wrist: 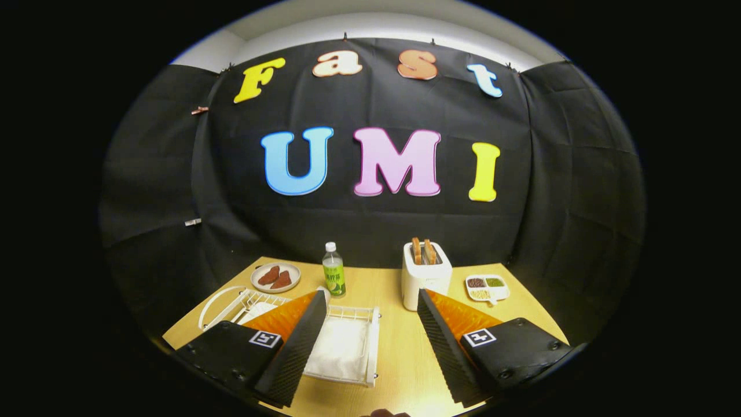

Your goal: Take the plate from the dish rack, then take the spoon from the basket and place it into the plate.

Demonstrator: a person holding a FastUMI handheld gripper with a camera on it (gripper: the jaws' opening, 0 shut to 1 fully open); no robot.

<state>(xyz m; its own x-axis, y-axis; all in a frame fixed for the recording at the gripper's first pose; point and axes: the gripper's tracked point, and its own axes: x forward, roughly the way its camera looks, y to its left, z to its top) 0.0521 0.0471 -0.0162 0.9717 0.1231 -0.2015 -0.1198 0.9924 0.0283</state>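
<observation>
Nothing done yet, by the look: your gripper (367, 341) hangs spread wide, empty, above the table. Plate (215, 304) sits in the rack (255, 301) behind the left finger (spoon, basket: can't tell).

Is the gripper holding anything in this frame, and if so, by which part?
Nothing is held. The gripper is open, its fingers spread wide over the table, with the white basket between them and the dish rack behind the left finger.

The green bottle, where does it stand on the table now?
In the gripper view the green bottle stands near the table's far edge, beyond the left finger, between the plate of brown food and the white toaster. The gripper is open, jaws empty.
</observation>
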